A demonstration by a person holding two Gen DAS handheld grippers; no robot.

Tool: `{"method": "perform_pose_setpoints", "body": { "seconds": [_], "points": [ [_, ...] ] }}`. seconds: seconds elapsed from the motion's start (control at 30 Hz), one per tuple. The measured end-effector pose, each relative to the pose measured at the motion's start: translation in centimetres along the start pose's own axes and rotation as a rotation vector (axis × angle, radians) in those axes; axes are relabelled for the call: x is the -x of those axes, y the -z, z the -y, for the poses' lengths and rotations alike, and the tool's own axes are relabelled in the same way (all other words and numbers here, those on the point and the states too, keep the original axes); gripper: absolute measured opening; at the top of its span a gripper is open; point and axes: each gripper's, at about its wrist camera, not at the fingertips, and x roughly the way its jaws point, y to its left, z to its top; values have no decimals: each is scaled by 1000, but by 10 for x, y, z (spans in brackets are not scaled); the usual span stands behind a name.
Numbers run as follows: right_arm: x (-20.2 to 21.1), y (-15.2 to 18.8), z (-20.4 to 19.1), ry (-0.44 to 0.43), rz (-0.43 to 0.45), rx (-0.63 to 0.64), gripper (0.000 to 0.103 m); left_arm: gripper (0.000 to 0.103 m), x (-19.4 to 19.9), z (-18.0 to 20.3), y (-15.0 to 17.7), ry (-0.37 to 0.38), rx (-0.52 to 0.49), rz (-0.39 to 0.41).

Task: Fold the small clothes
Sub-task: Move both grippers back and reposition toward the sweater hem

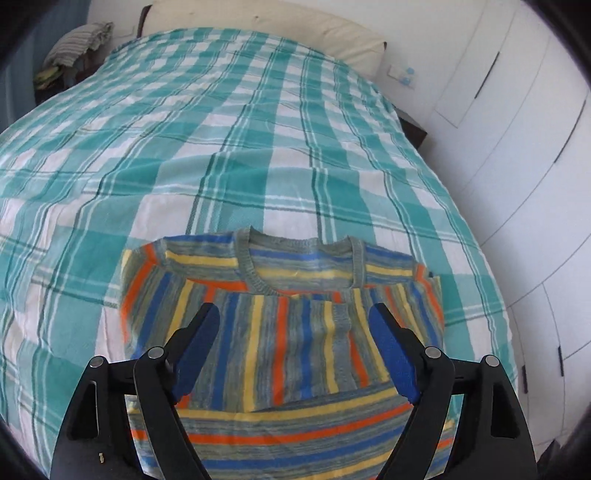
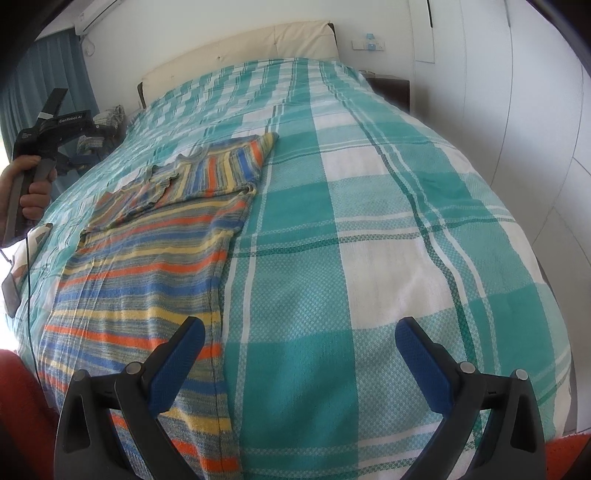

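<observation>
A small striped knit sweater in blue, yellow, orange and grey lies flat on the teal plaid bedspread, neck hole away from me, both sleeves folded across its chest. My left gripper is open and empty, hovering above the folded sleeves. In the right wrist view the sweater lies to the left, and my right gripper is open and empty, its left finger above the sweater's right edge near the hem. The left gripper's body shows at the far left, held in a hand.
A cream headboard stands at the bed's far end. White wardrobe doors run along the right side. A pile of clothes sits at the far left. A dark bedside table stands beside the bed. A phone lies at the bed's left edge.
</observation>
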Motion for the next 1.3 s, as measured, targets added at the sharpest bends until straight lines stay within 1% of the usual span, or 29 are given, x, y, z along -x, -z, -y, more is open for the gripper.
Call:
{"method": "perform_pose_setpoints", "body": {
  "seconds": [0.07,0.1,0.17,0.2,0.23,0.27,0.33,0.37,0.4,0.43,0.47,0.57,0.63,0.7,0.73,0.77,0.8,0.93,1.07,1.3],
  "points": [
    [-2,0,-2,-8,-9,6,102,85,-16,-29,16,-93,48,-41],
    [-4,0,-3,-12,-13,9,102,86,-27,-44,27,-150,57,-81],
    [-5,0,-6,-14,-18,17,102,85,-52,-71,53,-270,49,-198],
    [-4,0,-7,-14,-17,22,102,84,-58,-82,64,-311,41,-240],
    [-4,1,-7,-12,-15,25,102,85,-53,-90,72,-297,46,-231],
    [-2,1,-7,-8,-10,26,102,85,-39,-96,78,-263,66,-195],
    [1,-1,-5,9,6,20,102,85,-9,-106,87,-207,110,-155],
    [3,-2,-2,23,19,13,102,86,8,-110,94,-183,124,-130],
    [6,-3,2,38,33,1,102,88,24,-115,102,-175,129,-102],
    [7,-5,6,51,47,-16,102,93,40,-120,111,-188,126,-74],
    [9,-7,11,64,59,-37,102,96,53,-125,119,-215,122,-49],
    [9,-9,27,90,67,-112,102,96,76,-145,146,-316,116,-6],
    [6,-9,35,97,54,-157,102,96,74,-160,160,-359,117,-6],
    [5,-8,41,110,49,-186,102,96,60,-170,175,-387,90,-41],
    [6,-9,43,117,51,-192,102,97,50,-173,184,-404,65,-69],
    [6,-11,45,124,55,-194,102,101,43,-173,190,-417,43,-77],
    [7,-13,45,130,60,-190,102,103,42,-171,192,-434,36,-57],
    [4,-18,48,169,72,-169,102,103,39,-174,190,-425,58,-37],
    [-4,-10,53,161,30,-189,102,103,40,-172,190,-433,64,-34],
    [-7,-6,61,147,16,-237,102,103,39,-171,193,-444,56,-18]
  ]
}}
